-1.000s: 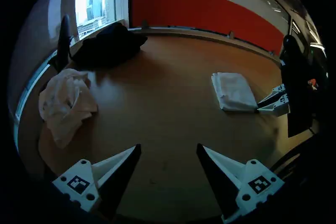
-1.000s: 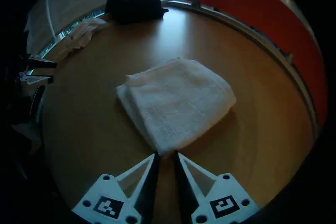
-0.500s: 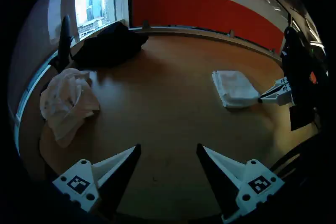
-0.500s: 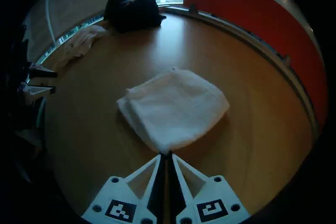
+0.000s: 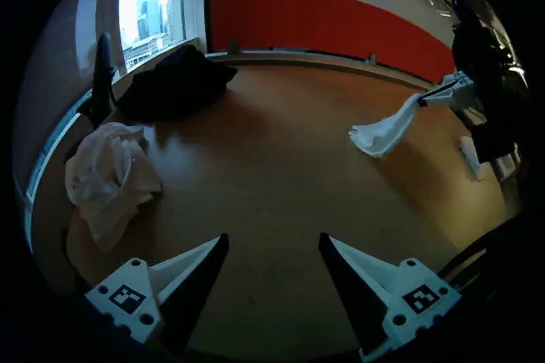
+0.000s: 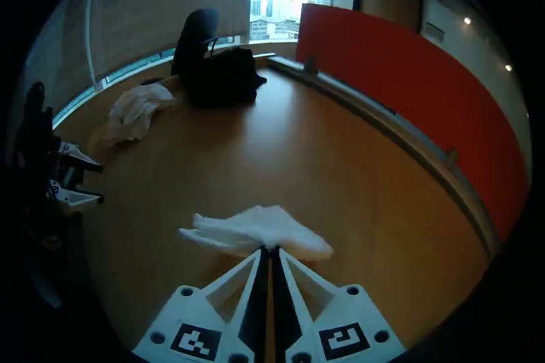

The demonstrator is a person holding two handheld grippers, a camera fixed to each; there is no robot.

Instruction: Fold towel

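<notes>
Pinching the folded towel (image 6: 262, 227) by its near corner, the right tool (image 6: 271, 251) is clenched on it and has lifted it from the counter (image 6: 327, 159), where it lay flat a moment ago. Meanwhile the left tool (image 5: 272, 237) hangs spread and empty. This fold looks finished and is likely being carried off. Farther back, a crumpled towel (image 5: 109, 172) waits near a black bag (image 5: 177, 80).

The towel (image 6: 255, 230) has one corner hidden between pressed fingers (image 6: 251, 288).

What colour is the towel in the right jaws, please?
The towel is white; clearest in the right gripper view.
</notes>
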